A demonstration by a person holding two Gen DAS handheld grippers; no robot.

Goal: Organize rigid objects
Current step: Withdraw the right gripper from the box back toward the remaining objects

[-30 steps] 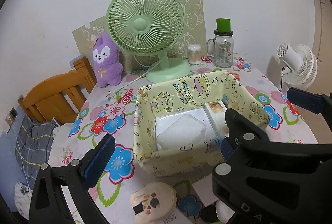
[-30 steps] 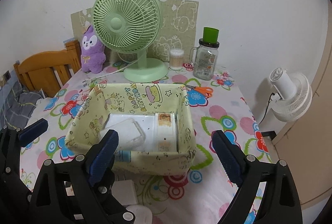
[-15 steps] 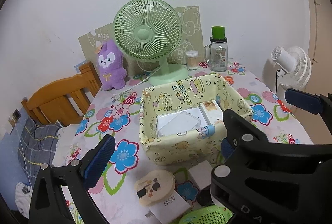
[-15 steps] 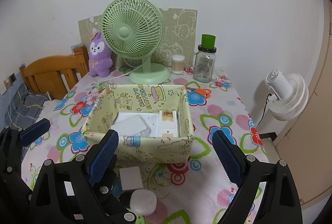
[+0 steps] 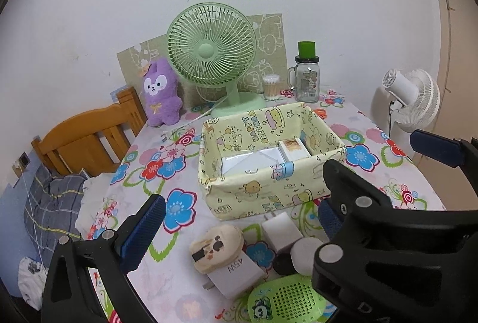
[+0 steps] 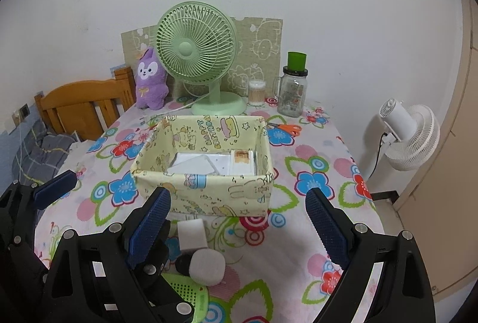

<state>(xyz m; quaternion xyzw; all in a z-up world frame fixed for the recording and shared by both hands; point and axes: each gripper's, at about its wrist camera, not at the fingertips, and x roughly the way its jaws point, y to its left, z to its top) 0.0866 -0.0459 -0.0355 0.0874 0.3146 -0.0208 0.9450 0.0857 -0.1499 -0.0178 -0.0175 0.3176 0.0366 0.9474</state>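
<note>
A yellow fabric box [image 5: 269, 191] [image 6: 206, 191] sits mid-table and holds white flat boxes [image 5: 254, 161] and a small carton [image 5: 294, 148]. In front of it lie a white charger cube [image 5: 280, 230] [image 6: 192, 233], a white round case [image 5: 306, 251] [image 6: 207, 266], a beige cartoon pouch [image 5: 216, 245], a white 45W adapter [image 5: 233, 275] and a green perforated item [image 5: 286, 302] [image 6: 186, 293]. My left gripper [image 5: 236, 221] is open and empty above these. My right gripper [image 6: 239, 221] is open and empty, just right of the left one.
A green desk fan [image 5: 212, 54], purple plush [image 5: 159, 93], cotton-swab jar [image 5: 271, 87] and glass jar with green cap [image 5: 307, 78] stand at the back. Orange scissors [image 6: 283, 128] lie behind the box. A wooden chair [image 5: 86, 137] stands left, a white floor fan [image 5: 415, 99] right.
Both grippers have pulled back and up from the box. The box looks smaller, and the loose items in front of it have come into view. Both stay open.
</note>
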